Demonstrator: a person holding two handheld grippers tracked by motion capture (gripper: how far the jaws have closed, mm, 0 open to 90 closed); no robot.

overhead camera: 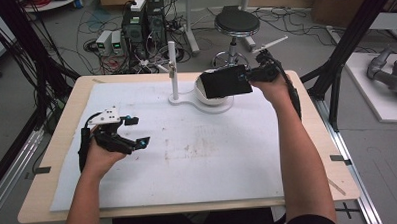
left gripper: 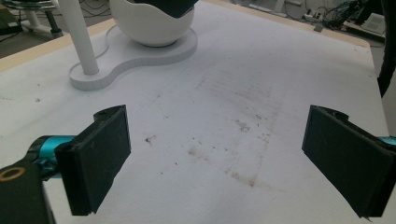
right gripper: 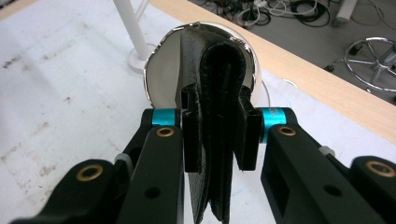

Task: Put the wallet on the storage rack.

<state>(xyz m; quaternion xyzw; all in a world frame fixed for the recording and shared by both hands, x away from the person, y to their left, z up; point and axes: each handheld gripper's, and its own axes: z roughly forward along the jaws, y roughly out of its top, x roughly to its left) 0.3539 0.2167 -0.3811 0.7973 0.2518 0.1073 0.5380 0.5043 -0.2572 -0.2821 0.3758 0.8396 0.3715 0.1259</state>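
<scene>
A black folded wallet [overhead camera: 225,81] hangs over the white bowl [overhead camera: 204,95] at the back middle of the table. My right gripper [overhead camera: 247,77] is shut on the wallet's right end. In the right gripper view the wallet [right gripper: 219,93] stands edge-on between the two jaws, with the bowl's shiny rim [right gripper: 161,51] right behind it. My left gripper [overhead camera: 135,131] rests low at the left of the white mat, open, with nothing between its pads [left gripper: 100,156]. The bowl [left gripper: 154,25] lies far ahead of it in the left gripper view.
The bowl sits on a white base plate [overhead camera: 221,106] that also carries an upright white post [overhead camera: 172,68]. The white mat [overhead camera: 188,152] has faint brown stains in its middle. Behind the table are a black stool [overhead camera: 236,25], cables and electronics boxes [overhead camera: 143,24].
</scene>
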